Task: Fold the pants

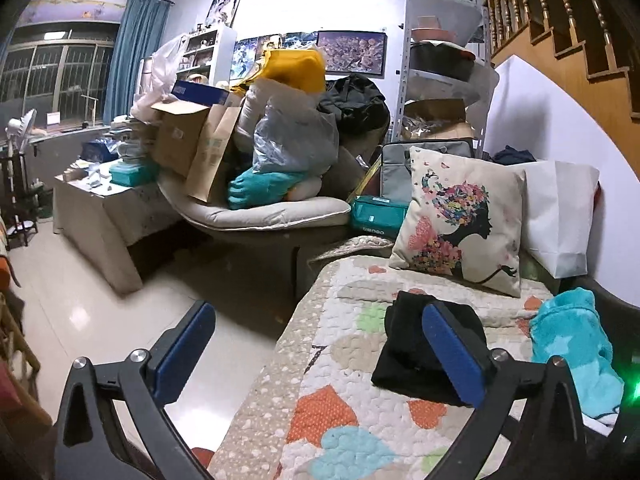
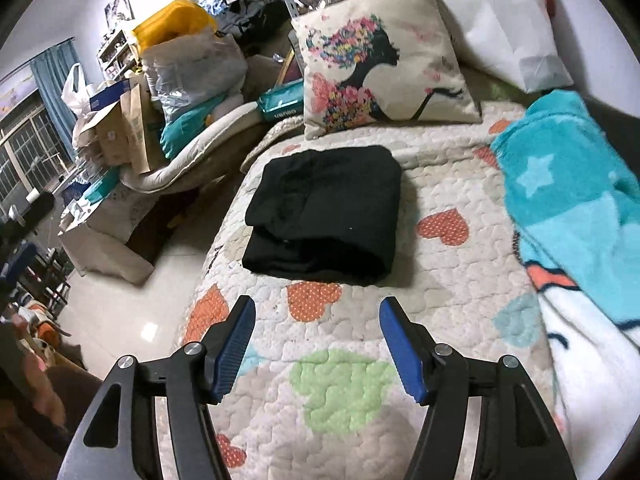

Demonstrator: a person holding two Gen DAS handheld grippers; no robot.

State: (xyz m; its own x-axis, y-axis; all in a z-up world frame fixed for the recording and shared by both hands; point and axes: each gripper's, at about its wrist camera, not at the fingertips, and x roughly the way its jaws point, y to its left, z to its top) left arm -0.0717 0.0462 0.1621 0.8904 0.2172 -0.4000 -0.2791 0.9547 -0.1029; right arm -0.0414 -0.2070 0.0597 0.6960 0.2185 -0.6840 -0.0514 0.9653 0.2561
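Note:
Black pants (image 2: 324, 210) lie folded in a thick rectangular stack on the quilted bed cover (image 2: 352, 384). My right gripper (image 2: 318, 308) is open and empty, held just short of the stack's near edge. In the left wrist view the pants (image 1: 408, 344) sit to the right, partly behind my right-hand finger (image 1: 452, 352). My left gripper (image 1: 320, 312) is open and empty, straddling the bed's left edge, with its left finger (image 1: 184, 348) over the floor.
A printed cushion (image 2: 380, 60) and a white bag (image 2: 504, 28) stand behind the pants. A turquoise star blanket (image 2: 580, 200) lies along the bed's right side. A cluttered armchair (image 1: 256, 208) and a low table (image 1: 100, 216) stand left of the bed across tiled floor (image 1: 100, 312).

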